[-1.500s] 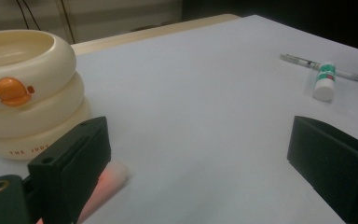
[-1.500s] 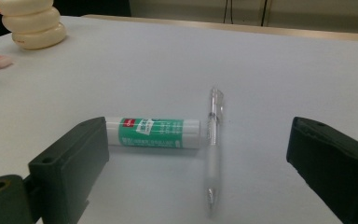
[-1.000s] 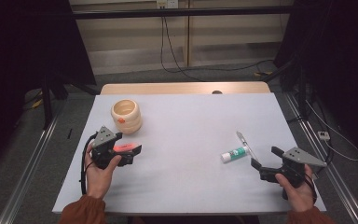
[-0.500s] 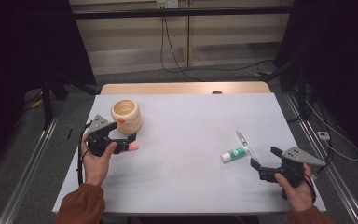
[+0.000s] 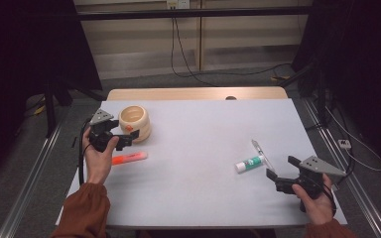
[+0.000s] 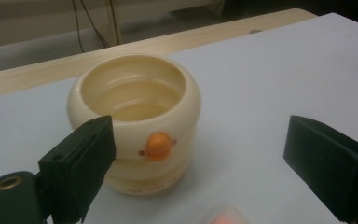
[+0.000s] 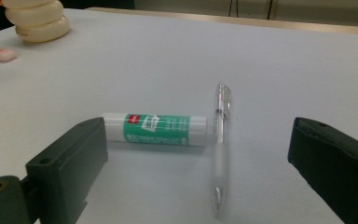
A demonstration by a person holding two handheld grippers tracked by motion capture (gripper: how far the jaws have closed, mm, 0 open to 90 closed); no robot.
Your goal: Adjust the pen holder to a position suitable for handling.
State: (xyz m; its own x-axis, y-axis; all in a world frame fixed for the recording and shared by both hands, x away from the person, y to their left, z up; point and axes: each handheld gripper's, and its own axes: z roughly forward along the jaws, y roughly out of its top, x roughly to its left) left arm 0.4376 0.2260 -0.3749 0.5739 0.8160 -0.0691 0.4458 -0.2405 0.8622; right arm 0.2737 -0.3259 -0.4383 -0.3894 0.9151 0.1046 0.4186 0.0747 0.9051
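Cream pot (image 6: 135,122) (ringed, with an orange knob on its side) stands empty at the table's (image 5: 203,129) left, before the left gripper (image 5: 127,139), jaws wide. Right gripper (image 5: 282,173), jaws wide, faces a glue stick (image 7: 154,128) touching a pen (image 7: 221,144).

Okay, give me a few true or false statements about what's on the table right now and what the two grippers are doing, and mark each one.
1. The left gripper is open, its jaws pointing at the cream pot. True.
2. The orange highlighter is clamped in the left gripper. False: it lies on the white table, beside the person's left hand.
3. The green glue stick and the clear pen lie in front of the right gripper. True.
4. The right gripper is shut on the clear pen. False: its jaws are wide apart and hold nothing.
5. The cream pot lies tipped on its side. False: it stands upright, mouth up.
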